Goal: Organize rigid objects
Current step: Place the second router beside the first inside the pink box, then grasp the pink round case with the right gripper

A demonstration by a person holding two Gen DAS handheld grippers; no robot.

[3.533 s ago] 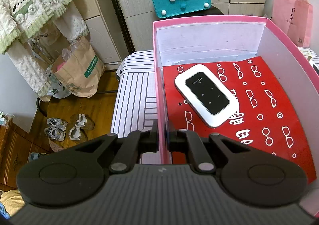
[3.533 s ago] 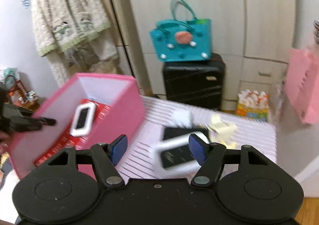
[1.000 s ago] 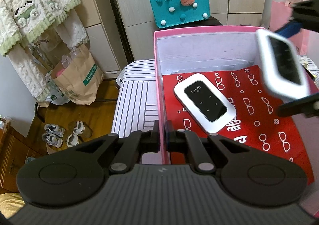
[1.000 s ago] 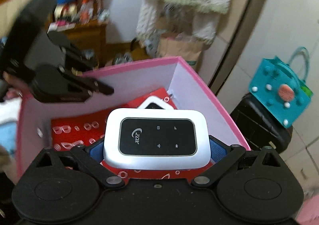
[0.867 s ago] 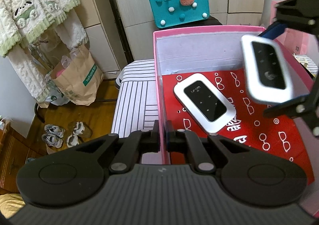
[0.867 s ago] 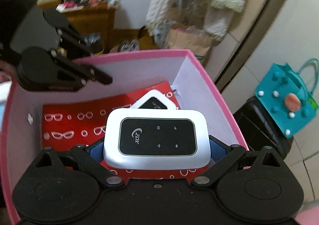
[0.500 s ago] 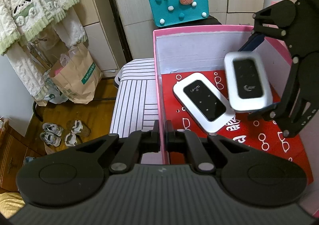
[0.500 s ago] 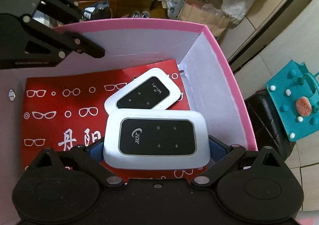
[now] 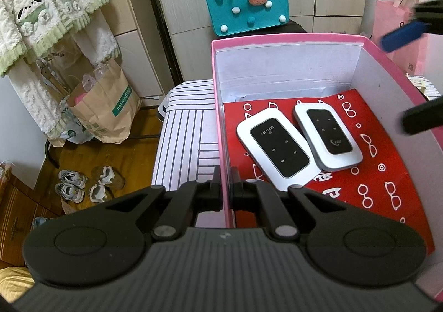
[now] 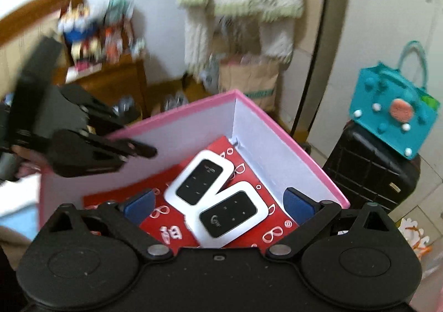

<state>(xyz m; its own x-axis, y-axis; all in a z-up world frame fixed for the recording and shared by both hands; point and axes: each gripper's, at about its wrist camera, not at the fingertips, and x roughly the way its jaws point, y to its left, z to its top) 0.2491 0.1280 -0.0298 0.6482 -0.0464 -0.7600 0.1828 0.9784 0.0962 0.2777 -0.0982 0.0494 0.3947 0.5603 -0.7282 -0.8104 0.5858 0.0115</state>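
Observation:
A pink box [image 9: 290,38] with a red patterned floor holds two white pocket routers side by side: one [image 9: 272,148] on the left, one [image 9: 328,137] on the right. My left gripper [image 9: 226,183] is shut on the box's left wall. My right gripper [image 10: 218,205] is open and empty, raised above the box's right side; both routers [image 10: 200,177] [image 10: 231,213] lie below it. Its blue pads [image 9: 402,35] show at the right edge of the left wrist view.
The box stands on a striped surface [image 9: 182,129]. A teal felt bag [image 9: 246,7] sits on a black suitcase [image 10: 368,171] behind it. A pink bag [image 9: 398,27] hangs at the right; a paper bag [image 9: 102,107] and shoes [image 9: 88,182] are on the floor at the left.
My right gripper lowered the second router into the box beside the first, opened and let go, then pulled back up and to the right. The left gripper kept its hold on the wall.

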